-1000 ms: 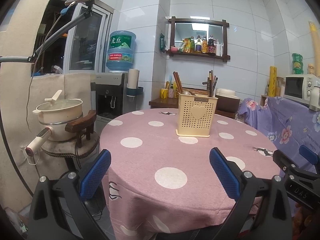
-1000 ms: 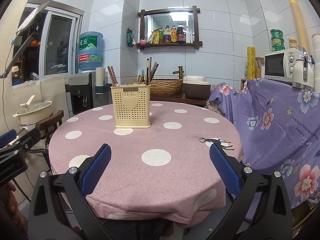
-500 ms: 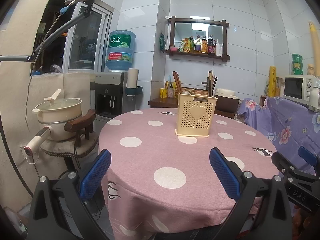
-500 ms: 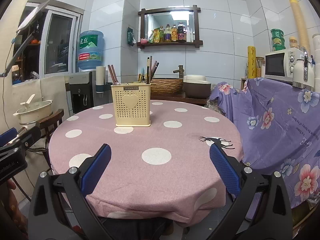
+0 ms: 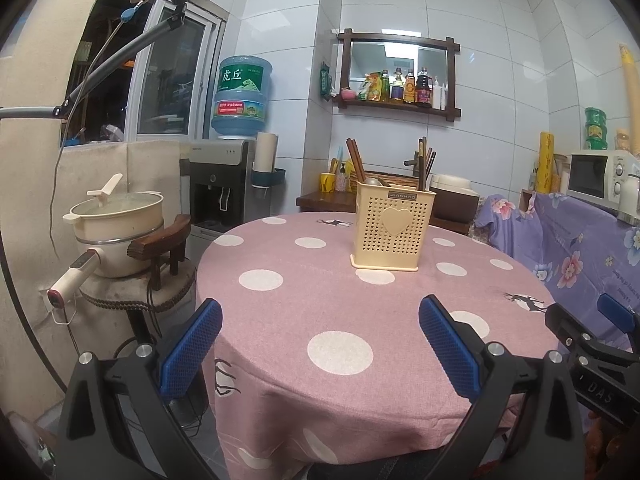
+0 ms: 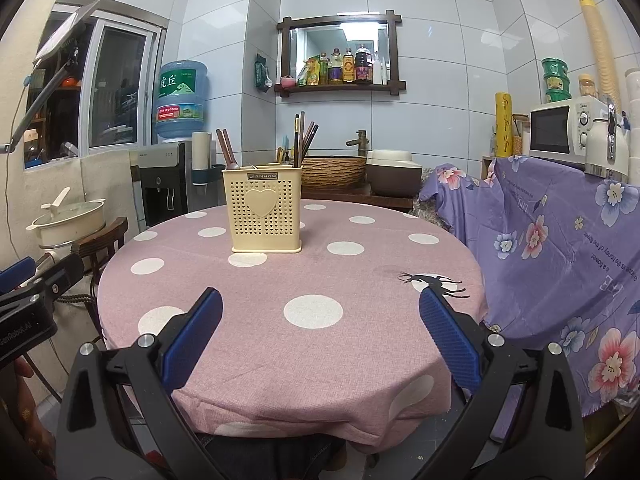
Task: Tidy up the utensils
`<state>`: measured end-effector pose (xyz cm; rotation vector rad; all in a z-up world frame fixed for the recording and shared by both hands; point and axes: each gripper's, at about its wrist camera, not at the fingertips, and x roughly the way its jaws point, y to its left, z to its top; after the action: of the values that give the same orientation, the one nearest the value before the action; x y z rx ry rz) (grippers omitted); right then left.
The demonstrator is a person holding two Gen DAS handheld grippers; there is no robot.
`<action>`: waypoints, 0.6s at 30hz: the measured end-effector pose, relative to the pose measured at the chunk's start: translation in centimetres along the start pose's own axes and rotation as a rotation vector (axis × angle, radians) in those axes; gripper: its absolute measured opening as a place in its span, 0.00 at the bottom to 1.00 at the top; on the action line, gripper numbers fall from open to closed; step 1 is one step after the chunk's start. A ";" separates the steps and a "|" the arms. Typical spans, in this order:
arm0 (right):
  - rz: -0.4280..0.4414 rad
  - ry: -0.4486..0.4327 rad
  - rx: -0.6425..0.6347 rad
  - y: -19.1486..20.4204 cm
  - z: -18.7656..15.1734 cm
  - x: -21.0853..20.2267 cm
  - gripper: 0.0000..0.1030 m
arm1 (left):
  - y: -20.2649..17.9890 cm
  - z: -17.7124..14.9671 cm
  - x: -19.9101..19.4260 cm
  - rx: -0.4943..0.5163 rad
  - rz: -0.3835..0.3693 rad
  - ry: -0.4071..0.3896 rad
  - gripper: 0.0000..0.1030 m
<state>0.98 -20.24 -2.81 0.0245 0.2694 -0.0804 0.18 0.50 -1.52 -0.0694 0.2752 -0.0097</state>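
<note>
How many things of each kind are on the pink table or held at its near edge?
utensil holder: 1
grippers, both open: 2 (left gripper, right gripper)
Total: 3
The chopsticks in the holder are too bunched to count.

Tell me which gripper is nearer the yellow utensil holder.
Neither clearly. Left gripper sits back at the near table edge, utensil holder ahead-right; right gripper equally back, holder ahead-left.

Cool, even indoor light; a ceiling lamp glares in the dark wood-framed wall mirror (image 6: 340,36); fisheye edges curve, corners vignette black.
</note>
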 end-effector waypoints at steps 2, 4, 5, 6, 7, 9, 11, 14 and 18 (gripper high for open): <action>-0.001 0.002 -0.002 0.1 -0.1 0.0 0.94 | 0.0 0.0 0.0 0.001 0.015 0.003 0.95; 0.000 0.004 -0.003 0.1 -0.2 0.0 0.94 | 0.0 -0.1 0.1 0.006 0.028 0.010 0.95; 0.000 0.004 -0.003 0.1 -0.3 0.0 0.94 | -0.1 -0.1 0.3 0.008 0.021 0.018 0.95; 0.000 0.005 -0.002 0.1 -0.3 0.0 0.94 | 0.0 0.0 0.4 0.008 0.016 0.023 0.95; 0.000 0.005 -0.002 0.1 -0.3 0.0 0.94 | -0.1 -0.1 0.4 0.007 0.015 0.024 0.95; -0.001 0.003 -0.003 0.1 -0.3 0.0 0.94 | -0.1 -0.1 0.4 0.008 0.014 0.023 0.95; -0.001 0.000 -0.001 0.1 -0.3 -0.1 0.94 | -0.1 -0.2 0.3 0.009 0.014 0.018 0.95; -0.001 0.002 0.001 0.0 -0.5 -0.1 0.94 | -0.2 -0.1 0.2 0.008 0.008 0.016 0.95; -0.001 0.003 0.000 0.0 -0.4 -0.1 0.94 | -0.2 0.0 0.3 0.007 0.000 0.020 0.95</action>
<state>0.80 -20.17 -3.18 0.0244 0.2728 -0.0808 0.42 0.24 -1.61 -0.0627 0.2949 -0.0110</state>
